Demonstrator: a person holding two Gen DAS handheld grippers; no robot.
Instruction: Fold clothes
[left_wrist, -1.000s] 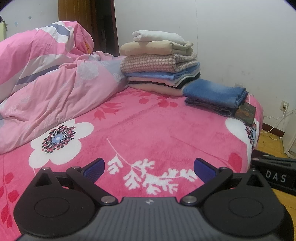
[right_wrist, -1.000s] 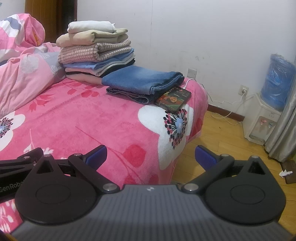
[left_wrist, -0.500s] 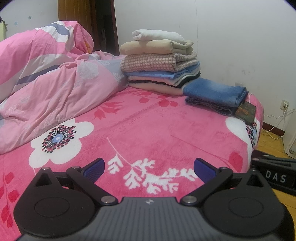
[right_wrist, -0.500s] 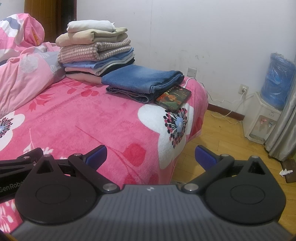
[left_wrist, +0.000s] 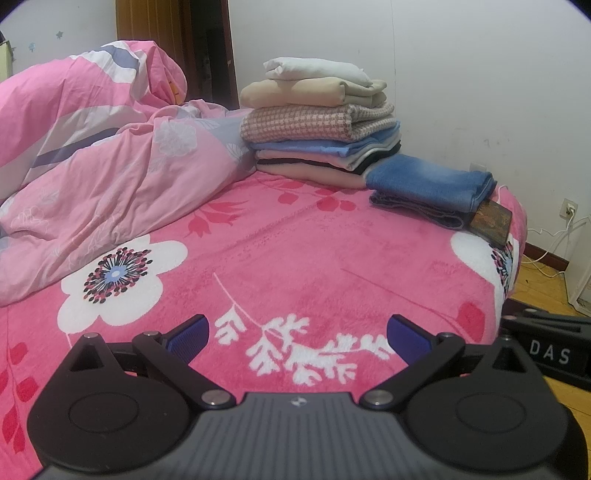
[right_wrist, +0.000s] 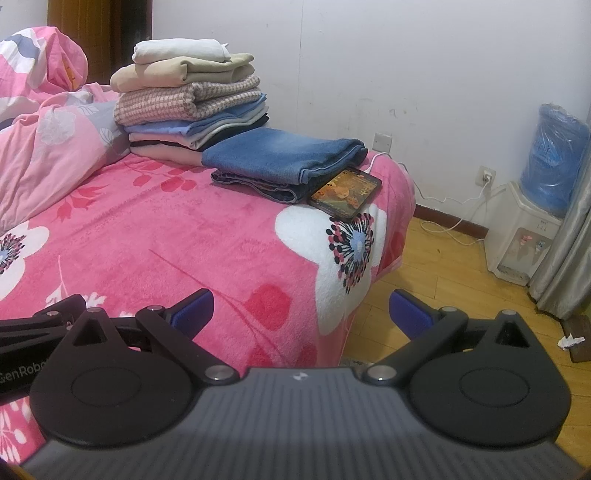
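Note:
A stack of folded clothes (left_wrist: 321, 125) (right_wrist: 188, 103) stands at the far end of the pink flowered bed (left_wrist: 295, 258) (right_wrist: 166, 236), white piece on top. Folded blue jeans (left_wrist: 432, 184) (right_wrist: 284, 158) lie beside it on the right. My left gripper (left_wrist: 297, 334) hovers open over the near part of the bed, nothing between its blue-padded fingers. My right gripper (right_wrist: 301, 308) is open too, over the bed's near right corner, holding nothing. Both are well short of the clothes.
A crumpled pink duvet (left_wrist: 92, 170) (right_wrist: 44, 140) fills the bed's left side. A phone (right_wrist: 345, 192) (left_wrist: 491, 221) lies by the jeans, a white cable leading to a wall socket (right_wrist: 485, 177). A water dispenser (right_wrist: 532, 206) and grey curtain (right_wrist: 569, 251) stand on the wooden floor at right.
Both views have shifted slightly, with the stack and jeans sitting a touch higher. Both grippers stay open and empty.

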